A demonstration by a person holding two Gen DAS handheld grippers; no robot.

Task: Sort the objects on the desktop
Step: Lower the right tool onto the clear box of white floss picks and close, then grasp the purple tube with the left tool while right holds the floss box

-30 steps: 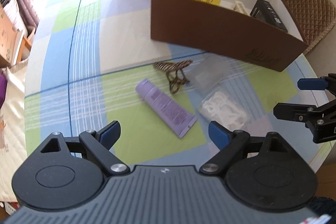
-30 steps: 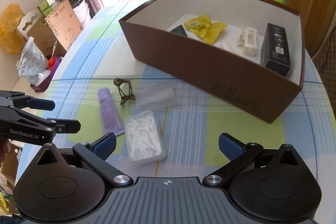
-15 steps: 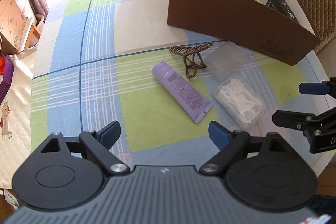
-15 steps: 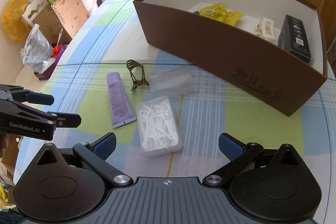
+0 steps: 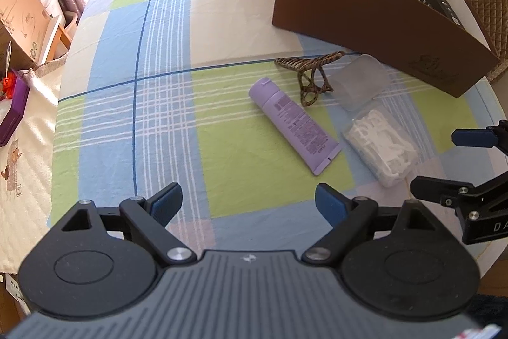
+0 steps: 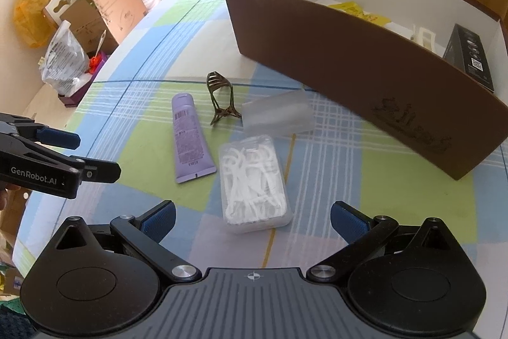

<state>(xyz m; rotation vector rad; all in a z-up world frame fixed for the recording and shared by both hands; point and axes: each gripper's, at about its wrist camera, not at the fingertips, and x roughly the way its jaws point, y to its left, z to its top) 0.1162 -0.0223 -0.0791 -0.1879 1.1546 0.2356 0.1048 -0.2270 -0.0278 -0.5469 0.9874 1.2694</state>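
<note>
Left wrist view: left gripper (image 5: 248,203) wide open, empty, over bare checked tablecloth (image 5: 133,104) at lower centre. Purple plastic tube (image 5: 293,123), clear box of white floss picks (image 5: 381,145) right of centre; brown cardboard box (image 5: 365,30) upper right. Right gripper (image 6: 252,220) also gaped, empty, w/ picks box just ahead.

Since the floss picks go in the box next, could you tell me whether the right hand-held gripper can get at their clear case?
Probably yes: the right hand-held gripper is open, and the case lies flat just ahead with nothing over it.
</note>
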